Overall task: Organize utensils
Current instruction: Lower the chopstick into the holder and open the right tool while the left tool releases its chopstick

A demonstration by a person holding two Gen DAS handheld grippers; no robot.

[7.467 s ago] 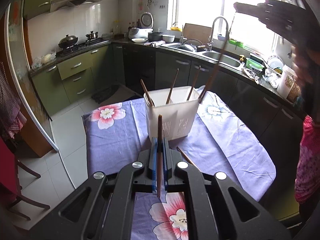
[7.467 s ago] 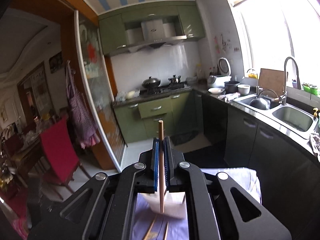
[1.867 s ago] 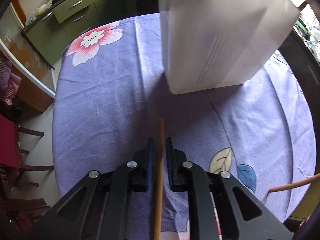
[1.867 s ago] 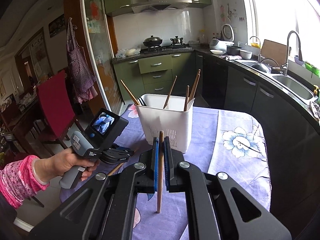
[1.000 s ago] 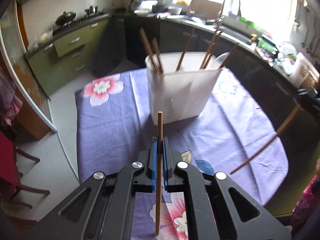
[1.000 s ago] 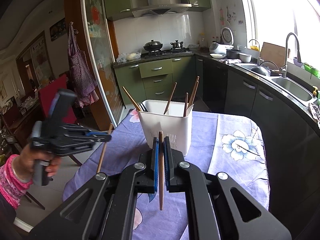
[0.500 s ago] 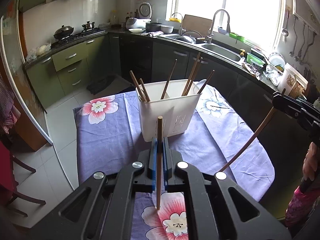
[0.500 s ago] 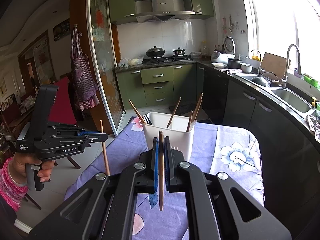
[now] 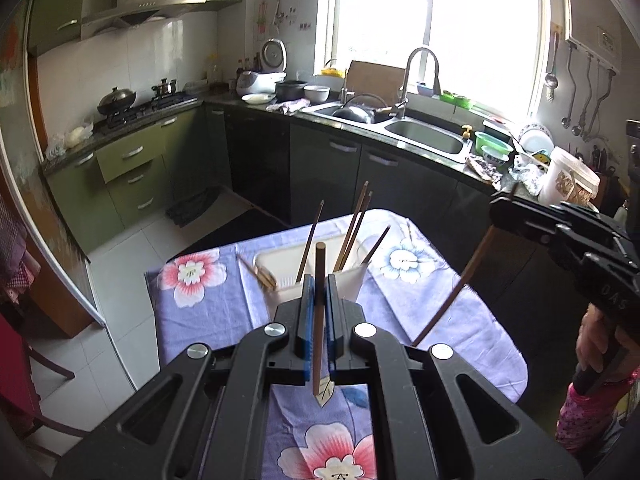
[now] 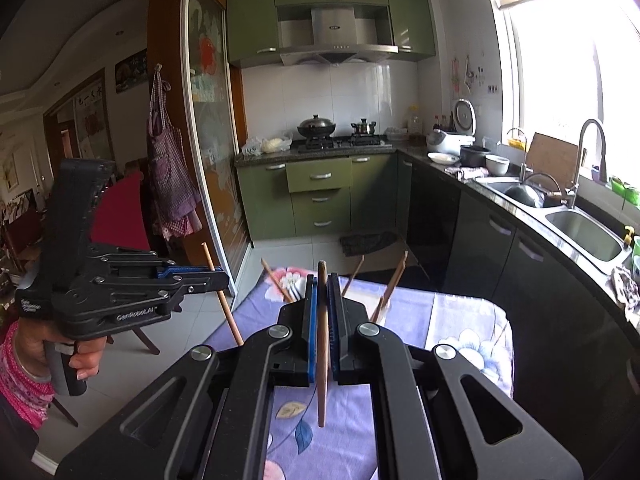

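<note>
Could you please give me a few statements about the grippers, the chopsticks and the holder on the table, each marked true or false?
1. The left gripper is shut on a chopstick. True.
2. The right gripper is open and holds nothing. False: it is shut on a chopstick.
3. The white holder already has several chopsticks standing in it. True.
4. The holder lies tipped over on the floor. False: it stands upright on the flowered tablecloth.
5. The tablecloth is plain red. False: it is purple with flowers.
</note>
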